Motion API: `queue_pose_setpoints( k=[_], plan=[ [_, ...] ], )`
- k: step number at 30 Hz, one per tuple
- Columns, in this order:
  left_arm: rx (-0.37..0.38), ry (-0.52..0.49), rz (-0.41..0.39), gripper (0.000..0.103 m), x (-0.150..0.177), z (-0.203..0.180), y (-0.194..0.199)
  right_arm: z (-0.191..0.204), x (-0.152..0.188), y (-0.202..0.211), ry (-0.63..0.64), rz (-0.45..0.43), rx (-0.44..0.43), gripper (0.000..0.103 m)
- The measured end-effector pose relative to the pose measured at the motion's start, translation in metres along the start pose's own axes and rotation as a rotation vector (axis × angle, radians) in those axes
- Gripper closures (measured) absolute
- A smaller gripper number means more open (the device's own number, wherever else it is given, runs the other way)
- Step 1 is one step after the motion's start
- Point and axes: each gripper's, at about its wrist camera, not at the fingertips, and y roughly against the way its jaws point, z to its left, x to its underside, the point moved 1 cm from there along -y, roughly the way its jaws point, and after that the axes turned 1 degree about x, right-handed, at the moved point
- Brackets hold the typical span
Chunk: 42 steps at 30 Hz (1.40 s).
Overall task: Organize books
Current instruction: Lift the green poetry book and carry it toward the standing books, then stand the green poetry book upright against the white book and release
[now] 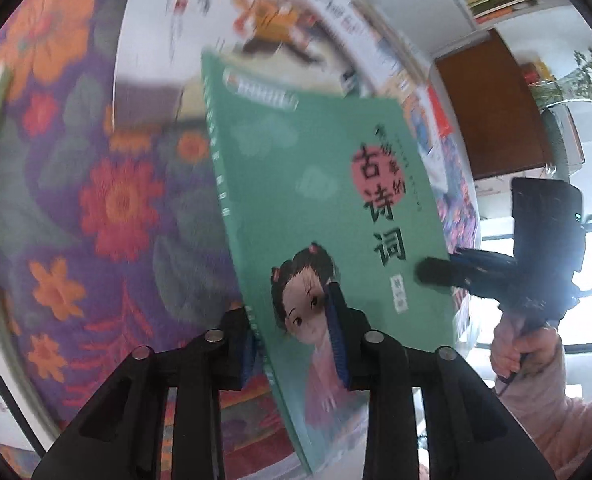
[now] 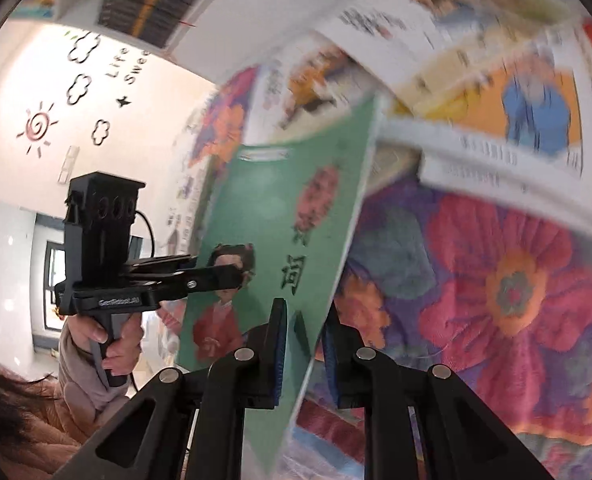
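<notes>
Floral cloth (image 1: 76, 200) in purple, orange and red fills everything underneath, with a blurry pile of picture books (image 2: 475, 92) spread over its far side. Up off all that is the green book (image 1: 319, 184), held on edge between both tongs. The left gripper (image 1: 296, 340) has its blue pads clamped on the bottom edge by the cartoon girl. The right gripper (image 2: 301, 344) looks pinched on the other edge, though motion blur makes contact hard to confirm.
</notes>
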Motion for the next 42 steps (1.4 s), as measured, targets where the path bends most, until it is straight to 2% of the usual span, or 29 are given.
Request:
queue_pose_setpoints(
  k=[2, 6, 11, 14, 15, 17, 18, 20, 21, 22, 28, 33, 36, 42],
  plan=[
    [0.009, 0.029, 0.019, 0.079, 0.002, 0.009, -0.006, -0.010, 0.002, -0.011, -0.021, 0.023, -0.006, 0.086],
    [0.083, 0.100, 0.028, 0.081, -0.001, 0.026, -0.009, -0.025, -0.001, -0.020, -0.062, 0.044, -0.038, 0.084],
    [0.101, 0.121, 0.039, 0.082, -0.002, 0.030, -0.010, -0.051, -0.014, -0.028, -0.170, 0.040, -0.157, 0.081],
    [0.055, 0.107, 0.019, 0.082, -0.002, 0.024, -0.009, -0.047, -0.018, -0.025, -0.140, 0.020, -0.127, 0.083],
    [0.017, 0.082, -0.004, 0.082, -0.003, 0.019, -0.006, -0.044, -0.018, -0.022, -0.135, 0.010, -0.128, 0.087],
    [-0.097, 0.020, -0.048, 0.082, -0.001, 0.002, 0.000, -0.041, -0.020, -0.015, -0.168, -0.014, -0.211, 0.097],
    [-0.141, 0.003, -0.058, 0.082, -0.001, -0.005, 0.001, -0.035, -0.021, -0.012, -0.154, -0.027, -0.209, 0.098],
    [-0.209, -0.035, -0.067, 0.082, -0.001, -0.020, 0.003, -0.016, -0.023, -0.006, -0.070, -0.031, -0.126, 0.098],
    [-0.234, -0.050, -0.072, 0.082, -0.001, -0.025, 0.005, -0.009, -0.024, -0.002, -0.056, -0.038, -0.131, 0.098],
    [-0.244, -0.061, -0.079, 0.082, -0.002, -0.028, 0.009, -0.006, -0.024, 0.000, -0.052, -0.043, -0.139, 0.098],
    [-0.147, -0.036, -0.124, 0.082, -0.005, -0.028, 0.041, 0.011, -0.028, 0.022, -0.040, -0.074, -0.152, 0.098],
    [-0.151, -0.044, -0.162, 0.082, -0.001, -0.027, 0.068, 0.039, -0.038, 0.031, -0.027, -0.085, -0.139, 0.098],
    [-0.164, -0.028, -0.185, 0.080, 0.000, -0.020, 0.087, 0.049, -0.043, 0.029, -0.076, -0.074, -0.166, 0.098],
    [-0.203, -0.003, -0.234, 0.079, 0.004, 0.007, 0.128, 0.095, -0.053, 0.007, -0.056, -0.072, -0.195, 0.097]
  ],
)
